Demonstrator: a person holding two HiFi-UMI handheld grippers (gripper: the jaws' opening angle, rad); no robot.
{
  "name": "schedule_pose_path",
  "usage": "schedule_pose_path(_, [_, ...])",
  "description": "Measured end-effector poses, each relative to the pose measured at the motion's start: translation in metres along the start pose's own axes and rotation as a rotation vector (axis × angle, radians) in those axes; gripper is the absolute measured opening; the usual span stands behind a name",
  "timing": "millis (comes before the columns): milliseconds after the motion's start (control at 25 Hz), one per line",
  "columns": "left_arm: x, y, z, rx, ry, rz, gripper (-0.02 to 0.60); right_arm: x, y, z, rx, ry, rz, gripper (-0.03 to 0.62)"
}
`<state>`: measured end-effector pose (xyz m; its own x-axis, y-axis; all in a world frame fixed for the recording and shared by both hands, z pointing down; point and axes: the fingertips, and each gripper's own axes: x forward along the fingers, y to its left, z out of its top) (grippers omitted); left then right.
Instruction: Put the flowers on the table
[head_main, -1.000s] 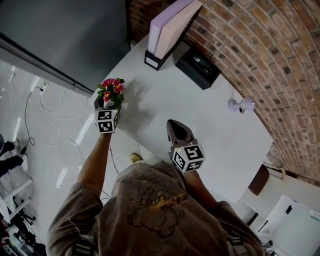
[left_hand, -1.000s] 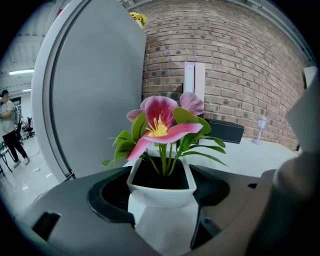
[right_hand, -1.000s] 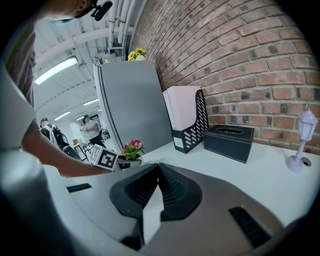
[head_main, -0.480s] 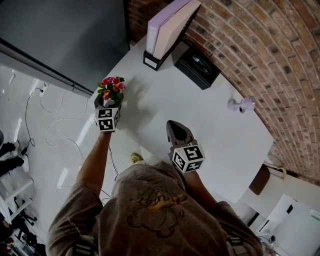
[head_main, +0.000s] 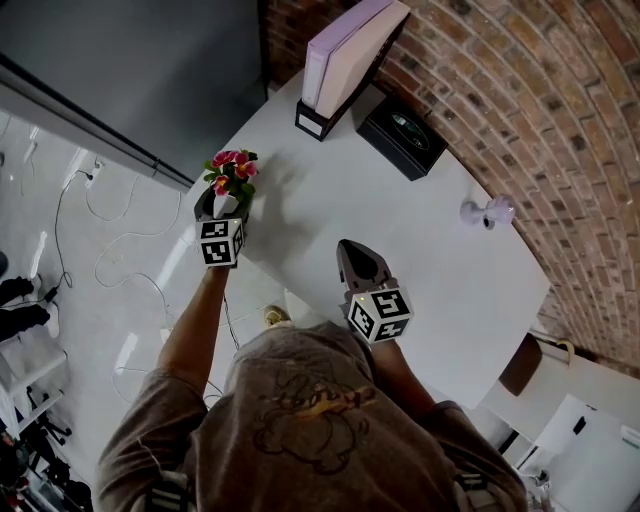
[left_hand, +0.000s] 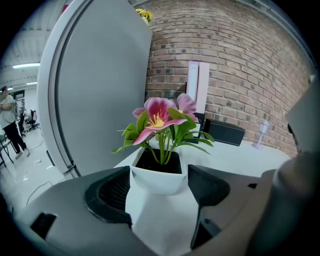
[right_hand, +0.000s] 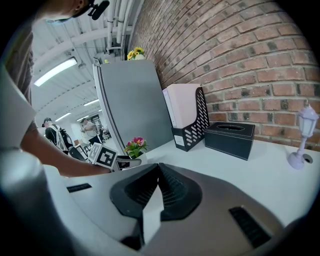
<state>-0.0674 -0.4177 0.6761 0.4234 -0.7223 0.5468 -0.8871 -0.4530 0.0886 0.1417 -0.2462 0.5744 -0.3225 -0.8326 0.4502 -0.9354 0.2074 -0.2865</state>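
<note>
Planted in a small white pot (left_hand: 157, 179), the flowers (left_hand: 161, 116) are clamped upright by the left tongs (left_hand: 159, 187) at the counter (head_main: 420, 250) edge, seemingly so they can be set down level. The right tongs (right_hand: 159, 186) are held closed and empty, well apart.

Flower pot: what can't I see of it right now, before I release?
- Left gripper view: the pot base is behind the left gripper; touching the table or not, cannot tell.
- Head view: flowers and gripper cover the pot.
- Right gripper view: pot is tiny, its bottom behind the right gripper.
</note>
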Motion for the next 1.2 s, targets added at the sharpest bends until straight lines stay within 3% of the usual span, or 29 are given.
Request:
schedule_pose_path(320, [-0.040, -0.003, -0.003, -0.033, -0.011, -0.025, 0.362, 0.001, 0.018, 0.002, -0.028, -0.009, 0.035, 0.003])
schedule_pose_path(1200, [-0.192, -0.015, 0.042, -0.144, -0.214, -0.101, 0.362, -0.017, 0.064, 0.017, -0.085, -0.094, 0.064, 0.003])
